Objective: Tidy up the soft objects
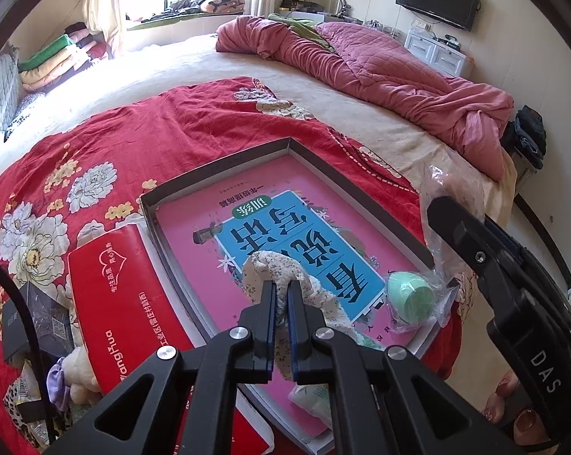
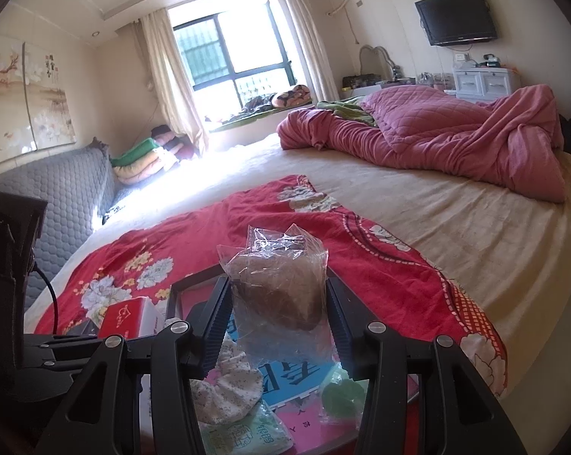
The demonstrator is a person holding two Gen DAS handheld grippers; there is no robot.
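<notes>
My left gripper [image 1: 283, 288] is shut on a white floral cloth [image 1: 274, 265], which hangs over a shallow grey box [image 1: 224, 161] with a pink and blue book [image 1: 285, 223] lying in it. A mint green sponge in a clear wrapper [image 1: 410, 297] rests in the box's right corner. My right gripper [image 2: 277, 282] is shut on a clear plastic bag with a brown soft lump inside [image 2: 281, 295], held above the box. One of its fingers [image 1: 460, 231] shows at the right of the left wrist view. A pale green pack [image 2: 243, 436] lies below the floral cloth [image 2: 228, 386].
The box sits on a red floral sheet [image 1: 133, 132] spread over a cream bed. A red tissue pack [image 1: 118, 303] lies left of the box, with a purple scrunchie [image 1: 57, 383] and a cream plush [image 1: 78, 375] beside it. A pink quilt [image 1: 380, 64] is bunched at the far side.
</notes>
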